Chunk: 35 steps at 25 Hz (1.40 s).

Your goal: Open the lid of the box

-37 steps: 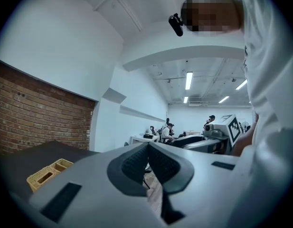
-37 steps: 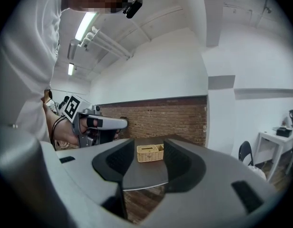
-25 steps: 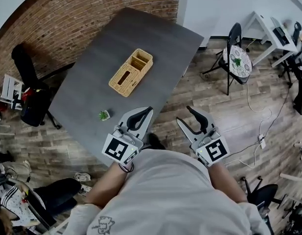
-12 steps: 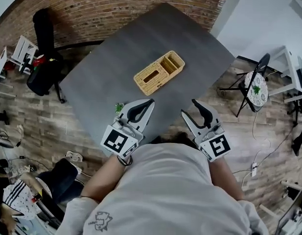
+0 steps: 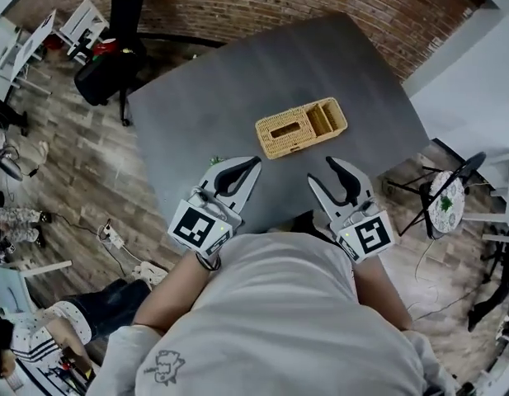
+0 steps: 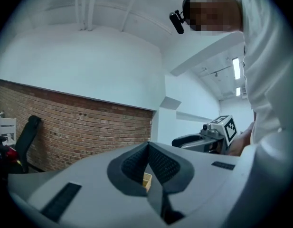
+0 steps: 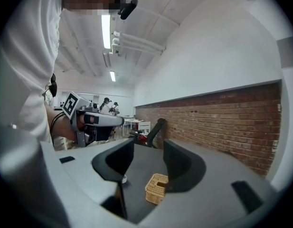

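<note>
Here the left gripper (image 5: 252,163) is closed on nothing; the right gripper (image 5: 320,169) gapes (empty too), wicker box (image 5: 301,128) farther off.

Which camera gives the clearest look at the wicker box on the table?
The head view: the whole wicker box shows from above, slotted lid included. The right gripper view shows only one end of it, low and partly behind a jaw. The left gripper view shows just a sliver.
</note>
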Available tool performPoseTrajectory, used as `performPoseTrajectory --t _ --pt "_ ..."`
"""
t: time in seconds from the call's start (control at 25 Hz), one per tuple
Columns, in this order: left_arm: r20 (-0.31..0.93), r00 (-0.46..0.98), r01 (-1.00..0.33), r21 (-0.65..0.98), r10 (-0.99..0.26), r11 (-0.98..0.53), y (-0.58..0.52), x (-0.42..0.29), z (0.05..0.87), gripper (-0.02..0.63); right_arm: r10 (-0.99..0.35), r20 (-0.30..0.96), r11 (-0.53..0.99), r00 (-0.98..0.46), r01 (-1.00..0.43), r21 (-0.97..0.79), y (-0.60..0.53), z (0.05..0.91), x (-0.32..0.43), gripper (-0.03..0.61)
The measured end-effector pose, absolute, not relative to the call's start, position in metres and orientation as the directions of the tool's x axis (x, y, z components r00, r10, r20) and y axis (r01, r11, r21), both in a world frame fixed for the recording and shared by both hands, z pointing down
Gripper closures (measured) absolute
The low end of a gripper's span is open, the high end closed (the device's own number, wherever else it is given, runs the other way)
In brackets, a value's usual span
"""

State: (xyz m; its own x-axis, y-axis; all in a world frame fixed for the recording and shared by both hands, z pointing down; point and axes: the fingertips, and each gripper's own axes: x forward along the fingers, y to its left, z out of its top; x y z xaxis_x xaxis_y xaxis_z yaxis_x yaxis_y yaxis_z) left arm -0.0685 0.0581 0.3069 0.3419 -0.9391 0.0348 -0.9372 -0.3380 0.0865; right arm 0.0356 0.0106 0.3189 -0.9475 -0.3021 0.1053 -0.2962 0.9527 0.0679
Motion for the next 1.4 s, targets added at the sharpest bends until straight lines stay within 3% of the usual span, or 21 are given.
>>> performPoseTrajectory --t 0.88,1.4 --pt "0.083 -0.119 -0.986 0.106 -0.989 0.128 -0.001 -0.042 0.300 0.603 0.202 0.182 0.977 -0.962 0.211 0.034 -0.090 0.327 0.024 0.376" --pt "0.142 -0.195 -0.967 0.139 -0.971 0.214 0.009 -0.061 0.336 0.603 0.326 0.292 0.934 -0.899 0.354 0.047 -0.081 0.373 -0.010 0.355"
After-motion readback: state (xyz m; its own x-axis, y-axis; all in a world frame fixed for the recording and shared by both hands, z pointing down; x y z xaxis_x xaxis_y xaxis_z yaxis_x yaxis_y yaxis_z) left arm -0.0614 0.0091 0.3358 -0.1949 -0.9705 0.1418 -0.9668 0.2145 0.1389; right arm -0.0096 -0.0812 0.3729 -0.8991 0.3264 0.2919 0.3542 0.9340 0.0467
